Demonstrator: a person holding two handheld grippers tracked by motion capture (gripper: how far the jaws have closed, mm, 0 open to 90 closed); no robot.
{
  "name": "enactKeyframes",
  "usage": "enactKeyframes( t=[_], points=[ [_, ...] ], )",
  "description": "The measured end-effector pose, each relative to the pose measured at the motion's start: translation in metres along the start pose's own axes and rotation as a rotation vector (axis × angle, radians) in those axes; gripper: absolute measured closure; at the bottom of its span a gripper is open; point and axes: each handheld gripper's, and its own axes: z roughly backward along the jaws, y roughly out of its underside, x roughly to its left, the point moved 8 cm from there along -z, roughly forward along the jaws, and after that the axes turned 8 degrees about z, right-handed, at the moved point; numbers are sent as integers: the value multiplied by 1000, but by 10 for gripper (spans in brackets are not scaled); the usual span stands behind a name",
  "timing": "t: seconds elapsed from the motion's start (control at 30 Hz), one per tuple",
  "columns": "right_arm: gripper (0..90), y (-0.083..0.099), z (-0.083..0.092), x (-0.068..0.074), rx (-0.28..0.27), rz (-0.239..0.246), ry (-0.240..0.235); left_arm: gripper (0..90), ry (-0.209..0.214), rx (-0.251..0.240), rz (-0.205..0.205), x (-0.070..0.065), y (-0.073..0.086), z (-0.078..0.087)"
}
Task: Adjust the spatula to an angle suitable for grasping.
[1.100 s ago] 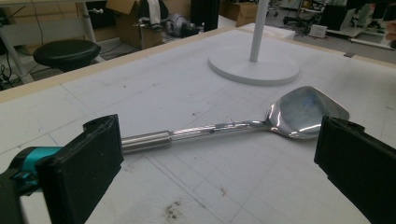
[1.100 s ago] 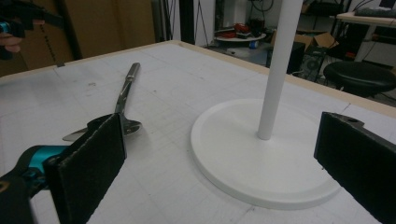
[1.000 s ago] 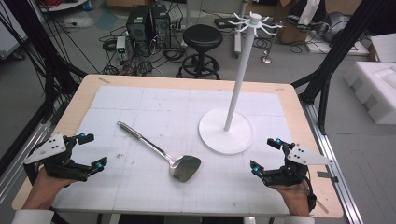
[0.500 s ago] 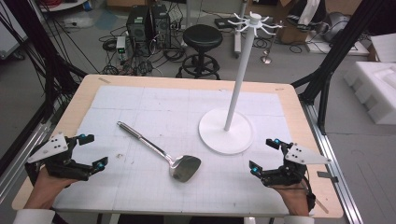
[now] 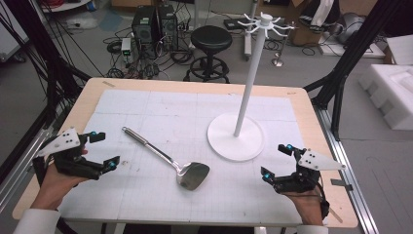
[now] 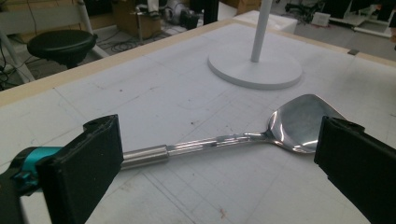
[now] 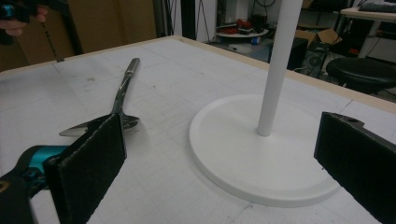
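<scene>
A steel spatula [image 5: 168,161] lies flat on the white mat, handle toward the back left and blade toward the front; its shaft and blade show as the spatula [image 6: 243,140] and the spatula [image 7: 119,100] in the gripper views. A white hook stand [image 5: 242,100] rises from a round base right of centre. My left gripper [image 5: 103,148] is open at the table's left front, jaws aimed at the spatula with nothing between them. Near the front right, my right gripper [image 5: 276,161] is open and empty, just in front of the stand's base [image 7: 254,149].
The white gridded mat [image 5: 195,117] covers a wooden table [image 5: 87,97]. A black stool [image 5: 211,39], computer boxes and cables stand on the floor behind the table. White foam blocks [image 5: 394,92] sit to the right.
</scene>
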Motion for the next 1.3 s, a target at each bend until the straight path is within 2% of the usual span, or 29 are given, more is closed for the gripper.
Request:
enactKeyframes(
  t=[0.07,0.17,0.23,0.3,0.37,0.4,0.47,0.5,0.53,0.57,0.6,0.63,0.67,0.7,0.73,0.77,0.83,0.87,0.9,0.97,1.03,1.13,1.17,1.2,1.23,1.3],
  points=[
    [14,-1,0,0,-3,2,-1,17,0,29,6,2,-6,-6],
    [14,-5,1,2,-11,11,-1,19,14,87,-10,4,-14,-14],
    [14,-8,2,2,-14,19,1,105,49,127,-34,3,-24,-21],
    [14,-8,2,2,-16,20,2,106,58,144,-39,3,-27,-24],
    [14,-8,3,2,-18,17,0,158,70,170,-63,5,-33,-29],
    [14,-7,3,1,-16,16,1,191,79,199,-87,8,-38,-34],
    [14,-7,3,1,-15,18,4,294,92,212,-94,9,-40,-36],
    [14,-7,3,1,-12,17,4,347,107,239,-112,12,-44,-41],
    [14,-7,3,1,-12,17,4,387,107,239,-112,12,-44,-41],
    [14,-7,3,1,-14,19,5,434,131,280,-141,15,-46,-46],
    [14,-8,3,1,-16,20,3,472,135,302,-141,16,-46,-50],
    [14,-8,2,2,-14,21,0,508,135,302,-141,16,-46,-50],
    [14,-9,2,3,-15,22,-2,563,156,359,-181,19,-46,-57],
    [14,-10,2,3,-16,22,-2,590,156,359,-181,19,-46,-57],
    [14,-11,1,3,-16,28,-5,623,150,395,-218,24,-48,-65],
    [14,-12,1,4,-17,32,-5,667,152,410,-230,25,-49,-69],
    [14,-12,1,4,-17,34,-5,694,148,422,-240,27,-49,-74],
    [14,-13,0,5,-16,41,-6,760,163,458,-252,30,-50,-82],
    [14,-13,0,5,-16,41,-6,787,163,458,-252,30,-50,-82],
    [14,-14,1,5,-15,40,-6,817,163,508,-288,33,-49,-89],
    [14,-15,3,4,-18,44,-1,893,182,532,-295,34,-49,-96],
    [14,-14,4,2,-16,41,5,897,183,615,-341,41,-43,-107],
    [14,-13,4,2,-16,38,6,897,183,615,-341,41,-43,-107],
    [14,-13,5,1,-15,38,6,898,178,641,-366,46,-41,-112],
    [14,-13,5,1,-15,38,6,899,178,641,-366,46,-41,-112],
    [14,-12,5,1,-14,38,6,900,179,676,-402,49,-38,-115]
  ],
)
